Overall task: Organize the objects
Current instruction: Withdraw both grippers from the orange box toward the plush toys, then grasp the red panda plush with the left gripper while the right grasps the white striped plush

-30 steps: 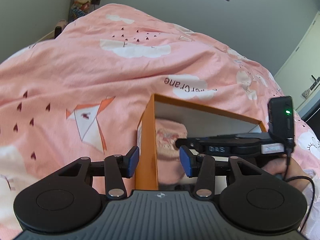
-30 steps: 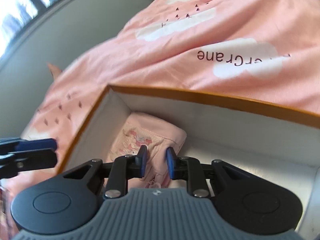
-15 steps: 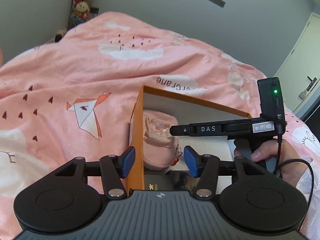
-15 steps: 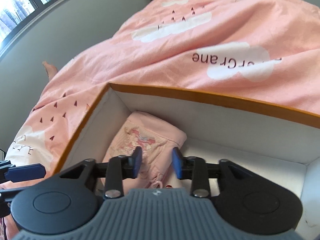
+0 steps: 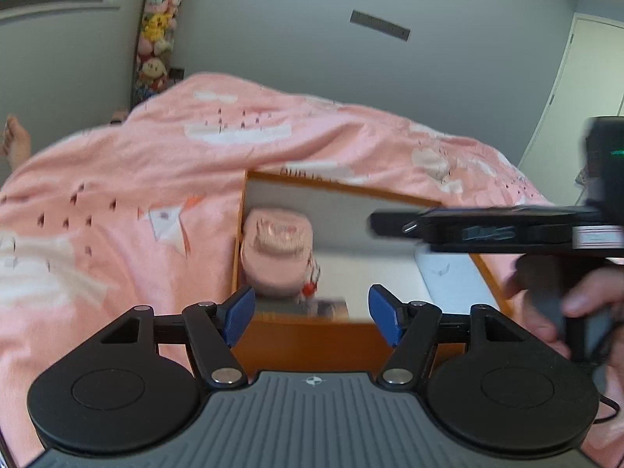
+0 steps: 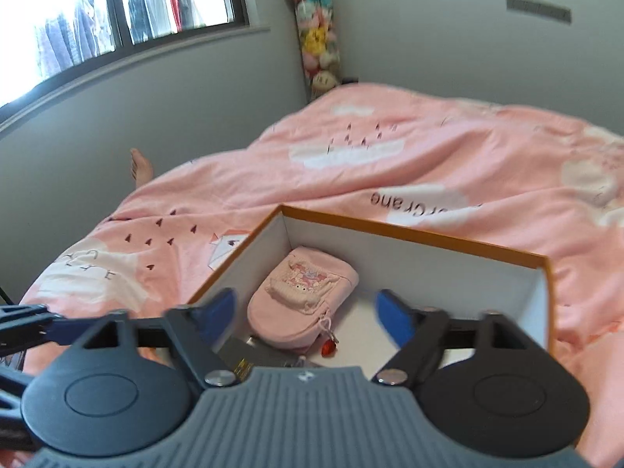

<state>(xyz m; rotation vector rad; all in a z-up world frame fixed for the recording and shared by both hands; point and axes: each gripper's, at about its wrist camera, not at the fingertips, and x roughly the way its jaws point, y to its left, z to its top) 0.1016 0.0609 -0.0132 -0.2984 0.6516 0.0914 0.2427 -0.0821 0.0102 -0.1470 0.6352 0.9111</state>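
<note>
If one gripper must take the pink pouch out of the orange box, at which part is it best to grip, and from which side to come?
Probably from above, closing across the narrow width of the pink pouch near its middle. It lies flat on the floor of the orange box, close to the left wall, so a sideways approach is blocked. The soft rounded body should pinch easily; the small red charm at its zipper end looks too slight to hold.

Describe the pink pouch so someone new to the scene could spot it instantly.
On the pink cloud-print duvet sits an open orange cardboard box with white inside walls. In its far left corner lies the soft pink zip pouch. Unlike the dark flat item beside it, it has a cartoon patch and a small red charm on its zipper.
</note>
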